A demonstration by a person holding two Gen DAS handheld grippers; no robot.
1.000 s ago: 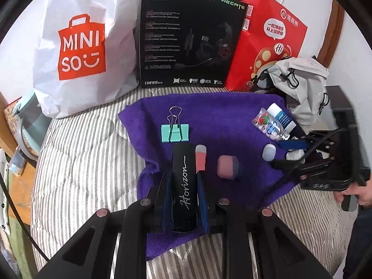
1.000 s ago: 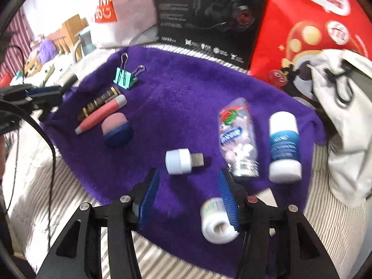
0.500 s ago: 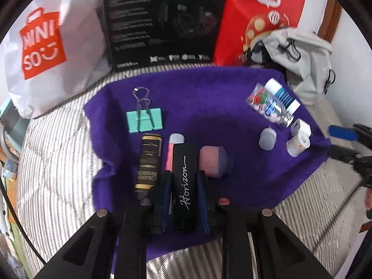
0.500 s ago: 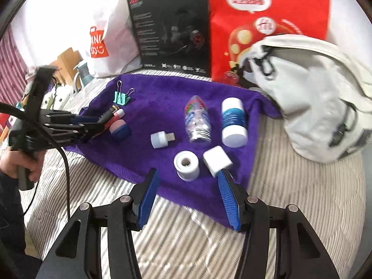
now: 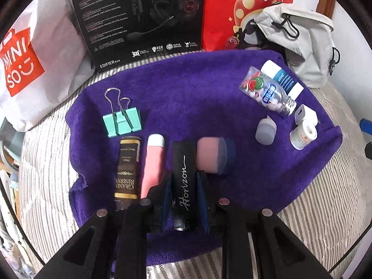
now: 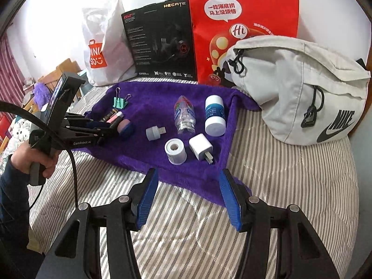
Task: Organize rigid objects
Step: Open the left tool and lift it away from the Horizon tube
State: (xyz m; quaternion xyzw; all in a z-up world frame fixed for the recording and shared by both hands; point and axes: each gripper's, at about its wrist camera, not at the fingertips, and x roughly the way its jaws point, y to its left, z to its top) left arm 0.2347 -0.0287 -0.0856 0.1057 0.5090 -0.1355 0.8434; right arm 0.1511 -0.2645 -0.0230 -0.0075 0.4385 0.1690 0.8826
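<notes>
Left wrist view is showing the left gripper (image 5: pixel 184 186) gripping a slim black box with "Horizon" written in white (image 5: pixel 184 181) between its blue pads, low over the near edge of the purple fleece cloth (image 5: pixel 197 88). This box is lying between a pink tube with a white cap (image 5: pixel 153 162) and a round pink and blue sponge (image 5: pixel 214 154). Left of the tube a black and gold bar (image 5: pixel 127 167) is resting, and behind it, a mint green binder clip (image 5: pixel 122 122). In the right wrist view the right gripper (image 6: pixel 189 196) is hanging wide apart and holding nothing, over the striped bedding (image 6: pixel 290 174) at the cloth's near edge. Beyond it a white tape roll (image 6: pixel 175 151) and a white charger plug (image 6: pixel 201 147) are lying side by side.
</notes>
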